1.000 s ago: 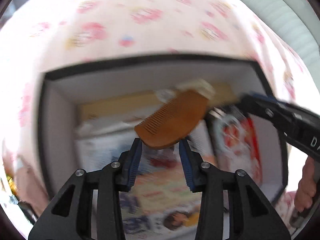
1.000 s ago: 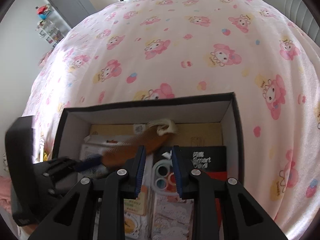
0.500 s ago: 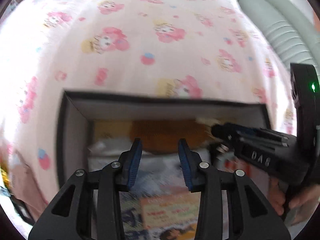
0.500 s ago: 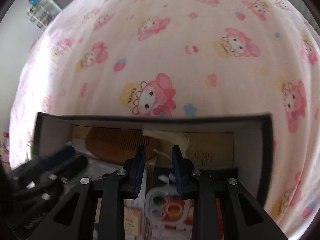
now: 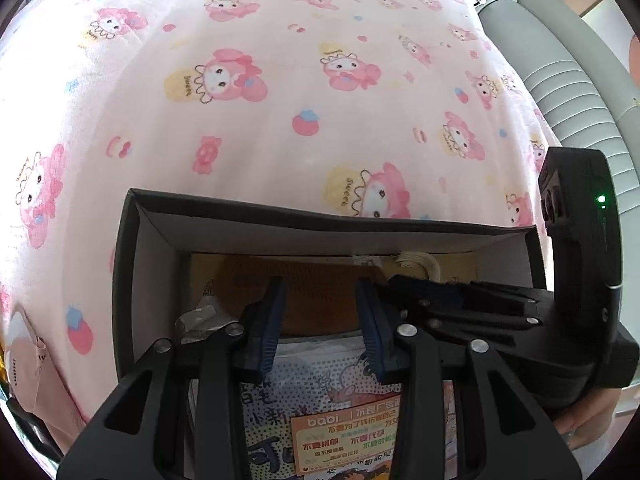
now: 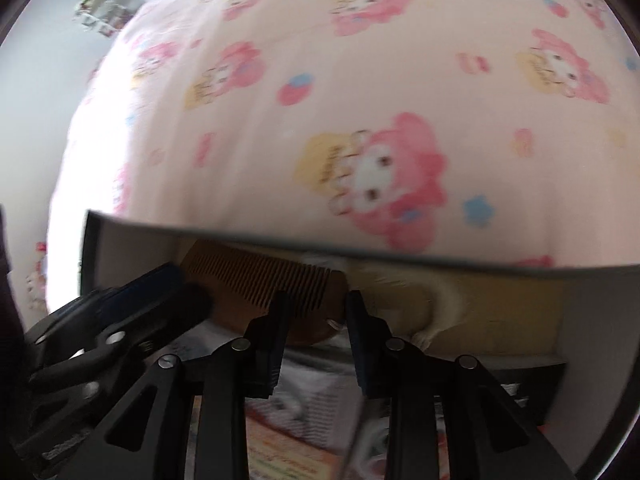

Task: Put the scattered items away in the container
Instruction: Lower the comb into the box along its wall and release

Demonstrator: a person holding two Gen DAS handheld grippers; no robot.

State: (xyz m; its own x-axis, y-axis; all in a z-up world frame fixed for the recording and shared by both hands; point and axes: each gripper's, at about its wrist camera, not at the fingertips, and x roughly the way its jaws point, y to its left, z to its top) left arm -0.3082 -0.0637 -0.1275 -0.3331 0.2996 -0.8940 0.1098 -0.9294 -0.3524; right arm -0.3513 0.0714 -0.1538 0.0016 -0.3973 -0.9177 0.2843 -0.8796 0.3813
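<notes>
While both grippers are dipped into the box (image 5: 132, 264), the comb (image 6: 260, 284) is seen lying flat at the far end of it, against the far wall, its long axis running crosswise, side to side, with the teeth turned toward that wall. Just beyond the fingertips is where it lies for both tools, neither pair of pads being pressed on it.

The left gripper (image 5: 320, 320) is held at a moderate gap, nothing caught between its fingers, and the comb's broad back is framed in that gap, a little farther in and lower. The right gripper (image 6: 314, 328) is set narrower, its jaws having just been opening, and nothing is clamped there either; the comb's right end is seen through the gap, with the pale tassel (image 6: 436, 308) trailing off to the right of it (the right wrist view is blurred, so contact at that end cannot be ruled out entirely). From that view the left tool is seen over the comb's left end, so the comb is spanned by the two of them.

Below the fingers, printed packets (image 5: 344, 412) are already stacked on the box floor. The comb is judged placed, or all but placed. Should it need nudging, a push along its length would be needed, and the right fingers, nearer the tassel end, are judged better set for it.
</notes>
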